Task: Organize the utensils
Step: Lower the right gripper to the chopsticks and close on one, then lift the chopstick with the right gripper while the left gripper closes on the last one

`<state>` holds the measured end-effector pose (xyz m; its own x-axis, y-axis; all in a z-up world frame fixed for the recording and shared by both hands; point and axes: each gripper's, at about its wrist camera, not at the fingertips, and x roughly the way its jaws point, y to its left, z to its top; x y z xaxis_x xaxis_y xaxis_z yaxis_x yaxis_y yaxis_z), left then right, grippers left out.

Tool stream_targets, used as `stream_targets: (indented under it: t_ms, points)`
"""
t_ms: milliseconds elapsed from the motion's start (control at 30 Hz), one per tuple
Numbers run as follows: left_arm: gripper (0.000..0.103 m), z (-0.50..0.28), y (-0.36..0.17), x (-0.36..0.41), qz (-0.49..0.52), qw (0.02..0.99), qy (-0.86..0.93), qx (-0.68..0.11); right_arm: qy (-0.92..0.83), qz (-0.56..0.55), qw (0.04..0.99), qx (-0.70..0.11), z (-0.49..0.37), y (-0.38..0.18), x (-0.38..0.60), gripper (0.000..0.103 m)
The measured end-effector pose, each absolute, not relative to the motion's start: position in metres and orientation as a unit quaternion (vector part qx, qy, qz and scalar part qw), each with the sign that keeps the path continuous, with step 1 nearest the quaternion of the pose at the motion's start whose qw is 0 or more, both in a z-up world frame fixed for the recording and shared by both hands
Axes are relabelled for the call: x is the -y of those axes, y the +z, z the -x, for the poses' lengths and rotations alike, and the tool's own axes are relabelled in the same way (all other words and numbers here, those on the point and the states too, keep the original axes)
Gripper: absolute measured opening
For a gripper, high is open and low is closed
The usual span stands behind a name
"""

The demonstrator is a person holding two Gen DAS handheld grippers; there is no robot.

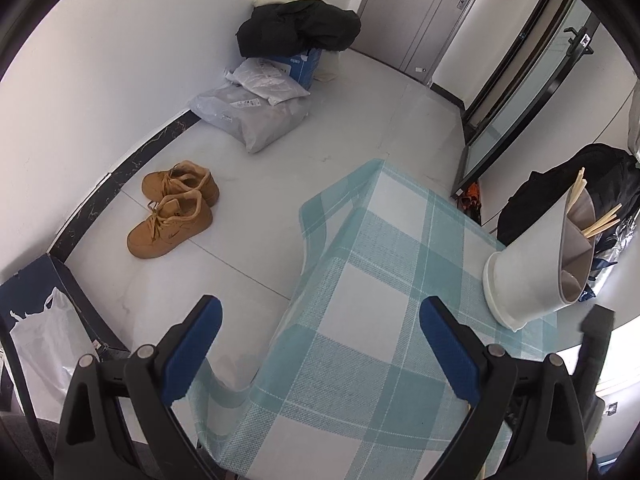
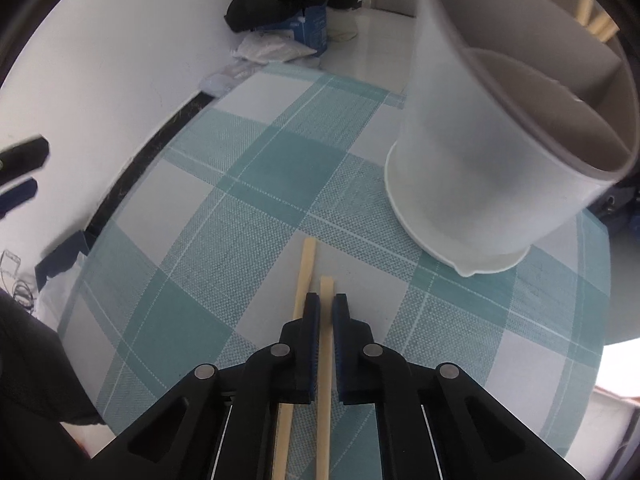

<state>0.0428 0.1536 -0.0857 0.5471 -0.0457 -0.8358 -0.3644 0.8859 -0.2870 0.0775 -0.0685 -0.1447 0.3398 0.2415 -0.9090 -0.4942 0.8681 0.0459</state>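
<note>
**Chopstick clamped beside the holder**

Tablecloth [image 2: 256,184] in teal and white check fills most of the right wrist view, draped over the table and running from the lower edge up toward the centre top. On it, at the right of the frame, stands the white utensil holder [image 2: 480,152], its grey rim and inner dividers showing at the upper right; in the left wrist view the same holder sits at the right edge with a few wooden chopsticks [image 1: 600,222] poking out of its top.

At the bottom centre of the right wrist view, the right gripper [image 2: 326,306] has its blue-padded fingers [image 2: 313,320] pressed together on one chopstick [image 2: 326,292], which runs up between them. A second chopstick [image 2: 307,260] lies just beside it on the cloth, to the left, passing under the left finger.

Across the lower half of the left wrist view, the left gripper [image 1: 320,314] hangs over the table's edge with its fingers wide apart and nothing between them.

Tan shoes [image 1: 174,208] sit on the floor at the left.
</note>
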Motion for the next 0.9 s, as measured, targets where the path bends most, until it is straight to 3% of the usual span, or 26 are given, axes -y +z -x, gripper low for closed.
stream_targets:
  t_ms: [267, 900]
  points:
    - [0.097, -0.043, -0.092, -0.129, 0.192, 0.85, 0.073, -0.486, 0.227, -0.025, 0.837, -0.497, -0.065, -0.106, 0.136, 0.005]
    - [0.096, -0.055, -0.116, -0.056, 0.14, 0.817, 0.008, -0.559, 0.198, -0.305, 0.822, -0.439, -0.054, -0.118, 0.268, 0.006]
